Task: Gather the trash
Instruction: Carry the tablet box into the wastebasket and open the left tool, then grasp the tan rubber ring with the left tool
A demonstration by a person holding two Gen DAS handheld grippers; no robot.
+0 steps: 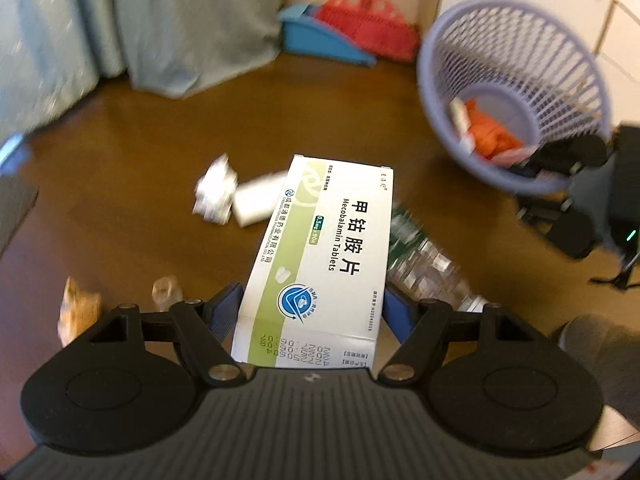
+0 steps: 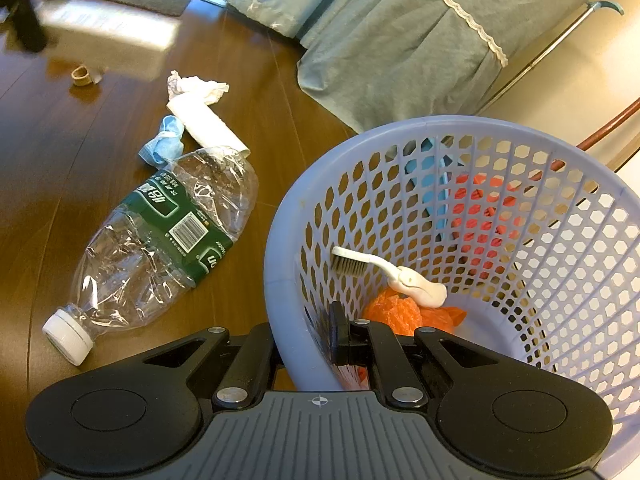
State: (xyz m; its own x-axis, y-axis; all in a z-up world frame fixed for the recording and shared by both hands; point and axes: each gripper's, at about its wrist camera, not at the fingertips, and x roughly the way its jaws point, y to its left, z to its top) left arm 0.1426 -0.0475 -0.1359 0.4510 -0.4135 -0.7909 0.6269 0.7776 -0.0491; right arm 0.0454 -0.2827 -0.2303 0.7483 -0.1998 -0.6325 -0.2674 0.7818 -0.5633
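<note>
Left wrist view shows the left gripper (image 1: 312,304) with its jaws pinching a white-and-green tablet box (image 1: 320,256), lifted clear of the floor (image 1: 140,152) and left of the lavender basket (image 1: 516,92). The right gripper (image 2: 308,344) has its jaws pressed together on the basket's near rim, tilting it. More trash — a crushed bottle (image 2: 160,240), a paper wad (image 2: 196,86) — lies on the floor left of the basket. Judged risk: only the box's near end is clamped, so a quick swing could twist it loose short of the basket.
</note>
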